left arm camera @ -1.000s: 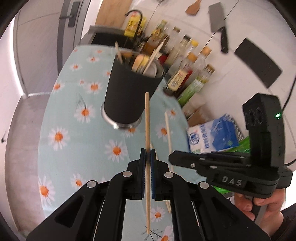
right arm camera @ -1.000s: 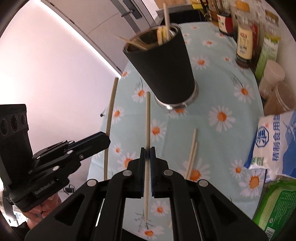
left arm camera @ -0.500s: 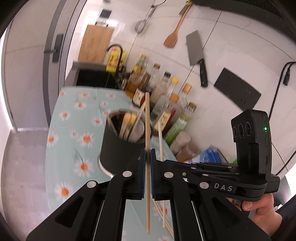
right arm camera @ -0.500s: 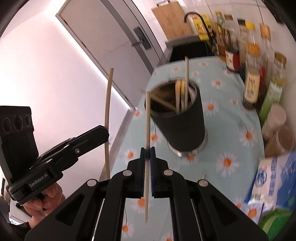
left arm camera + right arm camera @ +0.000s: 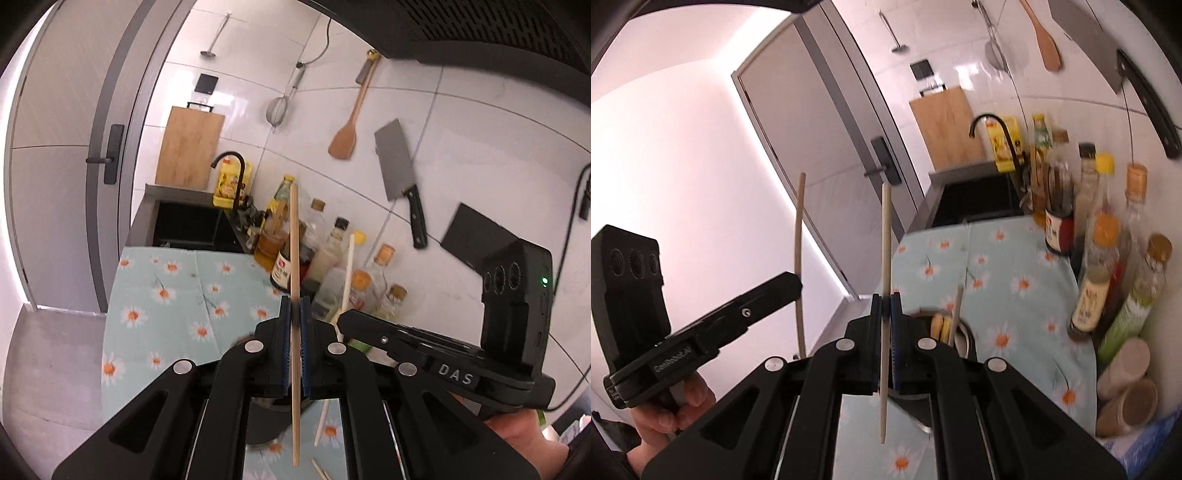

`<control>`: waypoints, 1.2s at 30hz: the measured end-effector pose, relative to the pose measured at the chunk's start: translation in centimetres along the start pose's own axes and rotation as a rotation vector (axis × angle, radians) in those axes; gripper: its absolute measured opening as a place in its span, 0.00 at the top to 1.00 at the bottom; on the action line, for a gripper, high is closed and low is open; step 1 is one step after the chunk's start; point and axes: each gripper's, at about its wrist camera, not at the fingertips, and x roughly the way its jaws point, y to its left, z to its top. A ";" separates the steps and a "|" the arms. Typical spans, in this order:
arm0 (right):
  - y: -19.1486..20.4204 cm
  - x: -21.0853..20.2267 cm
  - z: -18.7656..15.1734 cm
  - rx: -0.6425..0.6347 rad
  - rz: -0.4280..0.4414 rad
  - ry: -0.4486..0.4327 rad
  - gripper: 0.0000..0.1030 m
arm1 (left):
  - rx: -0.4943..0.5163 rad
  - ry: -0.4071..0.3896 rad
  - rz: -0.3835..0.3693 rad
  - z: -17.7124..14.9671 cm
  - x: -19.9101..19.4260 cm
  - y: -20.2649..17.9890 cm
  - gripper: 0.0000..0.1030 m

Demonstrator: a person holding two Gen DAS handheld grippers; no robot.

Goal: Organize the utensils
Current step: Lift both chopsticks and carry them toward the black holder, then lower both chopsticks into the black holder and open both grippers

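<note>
Now, what I see:
Left gripper: clamped on an upright chopstick.
Right gripper: pinching a paler chopstick, above the utensil cup.

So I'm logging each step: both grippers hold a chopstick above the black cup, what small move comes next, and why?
Probably tip the left gripper downward so its long wooden chopstick points into the black utensil cup. Each gripper is shut on a stick held roughly upright; the right gripper holds a paler wooden chopstick. The cup sits just below the jaws, other sticks already inside.
</note>
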 end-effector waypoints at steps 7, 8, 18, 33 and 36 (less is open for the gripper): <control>-0.5 0.9 2.3 -0.013 -0.008 -0.065 0.94 | -0.009 -0.075 -0.015 2.0 1.7 1.4 0.96; -0.6 1.0 2.7 -0.015 -0.011 -0.079 0.94 | -0.010 -0.084 -0.023 2.2 1.8 1.6 0.96; -0.9 2.0 2.2 -0.066 -0.041 -0.166 0.94 | -0.007 -0.162 -0.065 1.6 4.2 2.7 0.96; -2.3 4.2 -1.9 -0.055 -0.080 -0.098 0.94 | 0.021 -0.059 -0.076 -3.5 6.8 3.3 0.96; -2.4 4.3 -2.6 -0.045 -0.091 -0.074 0.94 | 0.000 -0.039 -0.057 -4.3 6.7 3.5 0.96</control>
